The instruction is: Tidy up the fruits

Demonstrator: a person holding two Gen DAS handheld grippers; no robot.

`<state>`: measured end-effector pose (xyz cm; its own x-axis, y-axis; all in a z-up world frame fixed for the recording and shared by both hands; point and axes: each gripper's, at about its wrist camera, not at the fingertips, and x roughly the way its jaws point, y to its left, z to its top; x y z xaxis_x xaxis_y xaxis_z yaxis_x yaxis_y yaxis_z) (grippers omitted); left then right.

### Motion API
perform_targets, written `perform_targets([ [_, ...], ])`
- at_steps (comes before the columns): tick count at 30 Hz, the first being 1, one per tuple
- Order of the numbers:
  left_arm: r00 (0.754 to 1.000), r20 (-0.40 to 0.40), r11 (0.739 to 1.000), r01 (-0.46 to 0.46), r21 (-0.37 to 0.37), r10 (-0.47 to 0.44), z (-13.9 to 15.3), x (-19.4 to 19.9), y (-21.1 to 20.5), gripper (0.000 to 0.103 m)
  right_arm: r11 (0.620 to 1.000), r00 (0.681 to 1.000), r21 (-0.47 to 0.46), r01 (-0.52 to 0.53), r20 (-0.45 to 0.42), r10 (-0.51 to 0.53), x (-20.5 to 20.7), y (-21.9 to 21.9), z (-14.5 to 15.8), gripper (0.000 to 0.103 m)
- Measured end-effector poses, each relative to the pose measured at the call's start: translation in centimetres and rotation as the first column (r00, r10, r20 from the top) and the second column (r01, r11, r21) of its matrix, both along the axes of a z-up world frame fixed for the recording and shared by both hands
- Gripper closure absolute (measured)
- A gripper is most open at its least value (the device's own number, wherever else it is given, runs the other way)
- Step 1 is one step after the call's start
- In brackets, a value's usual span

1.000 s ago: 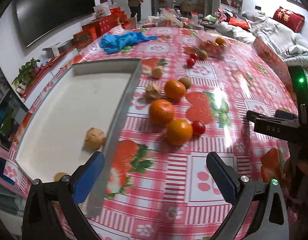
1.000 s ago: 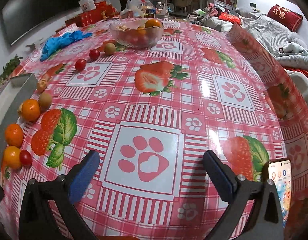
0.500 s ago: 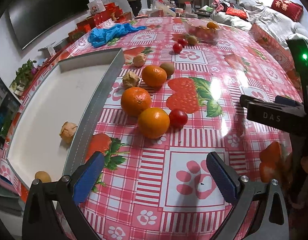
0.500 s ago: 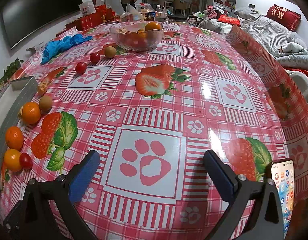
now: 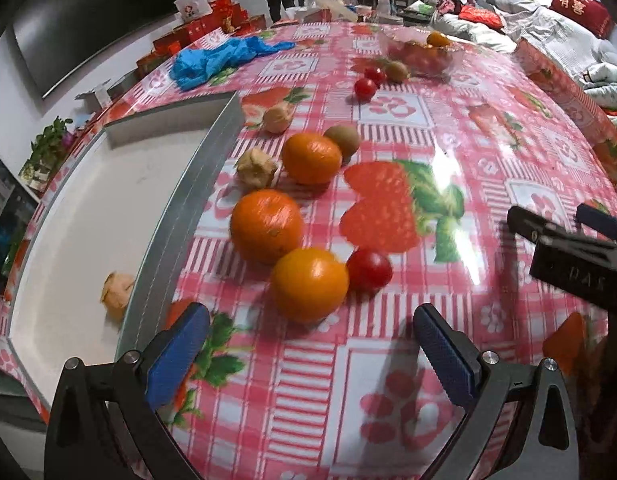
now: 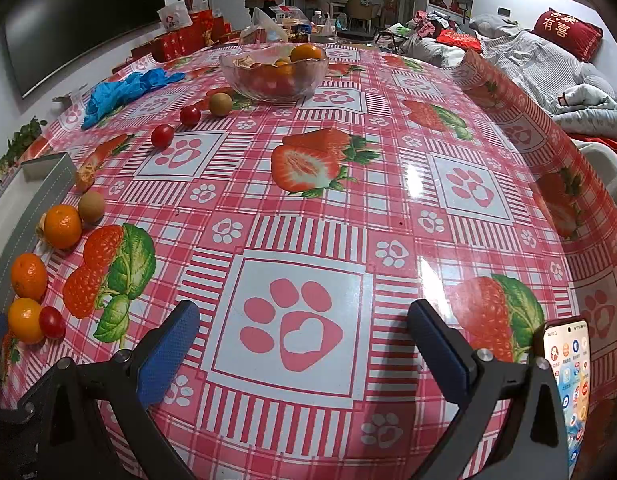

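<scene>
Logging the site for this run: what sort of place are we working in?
Most likely a home living and dining room: a table under a strawberry-print tablecloth, a big wall-mounted TV, and a sofa piled with bedding and a red cushion.

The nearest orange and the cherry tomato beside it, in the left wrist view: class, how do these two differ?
The nearest orange is orange, while the cherry tomato is deep red. The orange is clearly bigger than the tomato. The orange lies closer to the open left gripper; the tomato sits just behind, to its right. Both are round, glossy and rest on the tablecloth.
</scene>
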<state>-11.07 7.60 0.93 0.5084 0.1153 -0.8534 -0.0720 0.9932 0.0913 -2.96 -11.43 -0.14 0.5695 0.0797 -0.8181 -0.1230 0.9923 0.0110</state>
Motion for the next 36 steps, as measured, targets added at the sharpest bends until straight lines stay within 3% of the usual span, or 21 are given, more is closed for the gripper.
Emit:
perform_targets([
  [11,1.000,-0.027,0.996,-0.007,-0.092,0.004,-0.4,2.0,0.1,0.001,1.000,1.000,0.001,0.000,0.000,0.000,0.0,0.0,0.0,0.000],
  [21,0.998,0.011,0.993,-0.056,-0.106,0.057,0.4,0.8,3.1,0.001,1.000,1.000,0.001,0.000,0.000,0.000,0.0,0.0,0.0,0.000],
  [23,0.999,0.017,0.995,-0.042,-0.091,0.044,0.4,1.0,2.6,0.009,1.000,1.000,0.001,0.000,0.000,0.000,0.0,0.0,0.0,0.000],
  [25,1.000,-0.003,0.997,-0.014,-0.071,0.014,0.1,1.2,1.8,0.027,1.000,1.000,0.001,0.000,0.000,0.000,0.0,0.0,0.0,0.000],
  [29,1.000,0.004,0.998,-0.008,-0.066,0.009,0.1,1.4,1.4,0.029,1.000,1.000,0.001,0.000,0.000,0.000,0.0,0.0,0.0,0.000],
  [32,1.000,-0.004,0.996,-0.014,-0.090,0.014,0.3,1.8,1.5,0.039,1.000,1.000,0.001,0.000,0.000,0.000,0.0,-0.1,0.0,0.000],
  [35,1.000,0.004,0.995,-0.005,-0.095,0.006,0.4,2.2,1.2,0.054,1.000,1.000,0.002,0.000,0.000,0.000,0.0,0.0,0.0,0.000],
  [36,1.000,0.009,0.995,0.003,-0.097,-0.002,0.4,2.3,1.1,0.065,1.000,1.000,0.002,0.000,0.000,0.000,0.0,-0.1,0.0,0.000],
])
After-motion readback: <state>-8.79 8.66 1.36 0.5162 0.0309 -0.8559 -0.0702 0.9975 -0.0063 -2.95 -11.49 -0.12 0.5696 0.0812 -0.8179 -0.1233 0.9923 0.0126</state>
